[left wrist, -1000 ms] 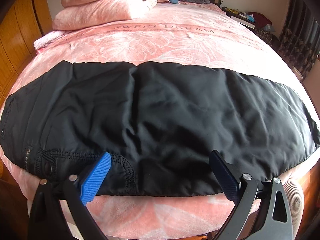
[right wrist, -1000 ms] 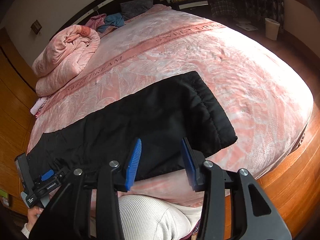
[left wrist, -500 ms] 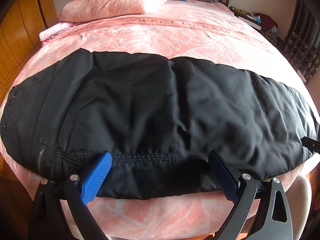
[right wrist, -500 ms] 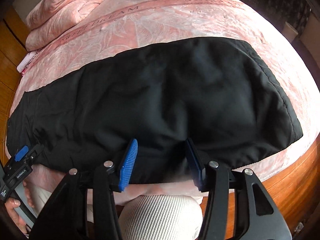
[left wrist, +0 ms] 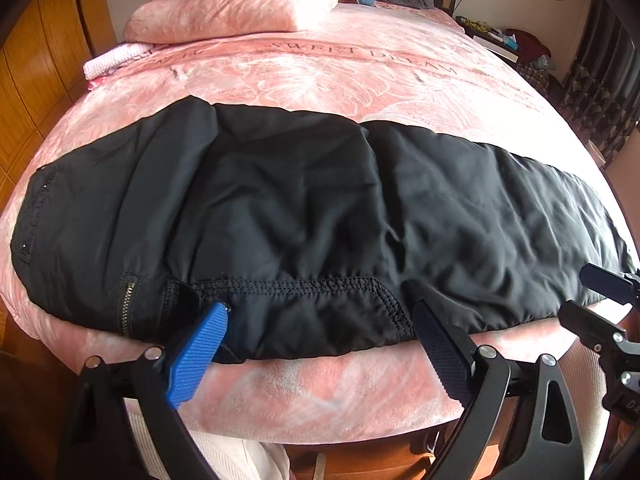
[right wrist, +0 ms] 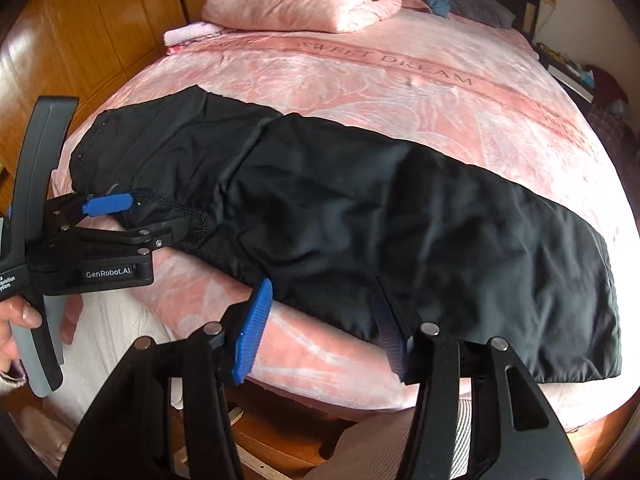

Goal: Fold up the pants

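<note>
Pink bed (left wrist: 320,80), one black pants (left wrist: 320,208)

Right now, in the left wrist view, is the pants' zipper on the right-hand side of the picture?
No: the zipper sits at the lower left of the black pants, near the waistband end.

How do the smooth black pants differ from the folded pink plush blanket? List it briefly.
Colour: the smooth black pants are dark and slightly shiny; the folded pink plush blanket is pale and fuzzy. Pose: the pants lie spread flat along the bed's near edge; the blanket sits stacked thick at the far end. Shared: both rest on the pink bedspread.
</note>
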`<state>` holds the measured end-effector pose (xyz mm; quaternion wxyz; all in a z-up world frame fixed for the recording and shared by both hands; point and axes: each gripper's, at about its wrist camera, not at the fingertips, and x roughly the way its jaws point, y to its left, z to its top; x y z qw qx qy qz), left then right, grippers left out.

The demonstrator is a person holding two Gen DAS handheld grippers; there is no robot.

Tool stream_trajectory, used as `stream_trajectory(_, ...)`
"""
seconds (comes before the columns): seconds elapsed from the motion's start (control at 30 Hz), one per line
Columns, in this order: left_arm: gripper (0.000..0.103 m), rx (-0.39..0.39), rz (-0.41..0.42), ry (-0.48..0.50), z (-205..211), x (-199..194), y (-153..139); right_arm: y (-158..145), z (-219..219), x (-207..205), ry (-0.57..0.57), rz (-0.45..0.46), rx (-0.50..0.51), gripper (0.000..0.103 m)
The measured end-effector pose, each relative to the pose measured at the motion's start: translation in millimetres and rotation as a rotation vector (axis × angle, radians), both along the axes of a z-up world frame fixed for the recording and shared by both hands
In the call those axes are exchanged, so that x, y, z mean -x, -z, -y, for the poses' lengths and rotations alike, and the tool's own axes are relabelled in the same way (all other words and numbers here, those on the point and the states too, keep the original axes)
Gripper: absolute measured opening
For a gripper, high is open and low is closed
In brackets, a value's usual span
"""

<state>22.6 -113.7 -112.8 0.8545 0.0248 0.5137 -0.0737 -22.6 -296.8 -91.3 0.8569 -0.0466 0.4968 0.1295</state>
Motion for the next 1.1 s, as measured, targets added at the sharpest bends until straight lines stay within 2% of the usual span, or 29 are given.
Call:
stream_trajectory(0.23, 0.095, 0.003, -0.04, -0.01, -16, 4, 0, 36, -37, -16, -0.143, -0.081, 0.11, 0.059)
stream_trajectory(0.3, 0.095, 0.014, -0.044, -0.011, -20, 4, 0, 41, -41, -15, -0.167, -0.072, 0.134, 0.06)
stream_trajectory(0.37, 0.095, 0.017, -0.047, -0.015, -22, 4, 1, 43, -40, -18, -0.158, -0.066, 0.135, 0.048)
stream_trajectory(0.43, 0.095, 0.011, -0.05, -0.012, -22, 3, 3, 42, -37, -23, -0.165, -0.09, 0.041, 0.016)
stream_trajectory(0.5, 0.095, 0.004, -0.045, -0.008, -22, 4, 2, 38, -37, -27, -0.16, -0.086, 0.012, 0.011)
stream_trajectory(0.6, 0.095, 0.001, -0.038, -0.02, -28, 1, 3, 39, -50, -28, -0.2, -0.083, 0.053, 0.006)
stream_trajectory(0.67, 0.095, -0.01, -0.033, -0.058, -36, -2, 5, 47, -58, -30, -0.215, -0.104, 0.082, 0.006)
stream_trajectory(0.77, 0.095, 0.046, -0.075, -0.081, -46, -8, 12, 50, -52, -30, -0.202, -0.115, 0.055, 0.01)
stream_trajectory(0.83, 0.095, 0.043, -0.059, -0.084, -44, -5, 9, 45, -44, -28, -0.185, -0.109, 0.04, 0.03)
stream_trajectory(0.9, 0.095, 0.016, -0.041, -0.077, -37, 0, 6, 38, -36, -24, -0.161, -0.079, 0.064, 0.04)
stream_trajectory(0.97, 0.095, 0.011, -0.023, -0.064, -29, 3, 1, 30, -21, -18, -0.122, -0.072, 0.046, 0.042)
stream_trajectory(1.1, 0.095, 0.059, -0.013, -0.021, -11, 2, -8, 8, 34, 0, 0.03, -0.038, -0.009, 0.043)
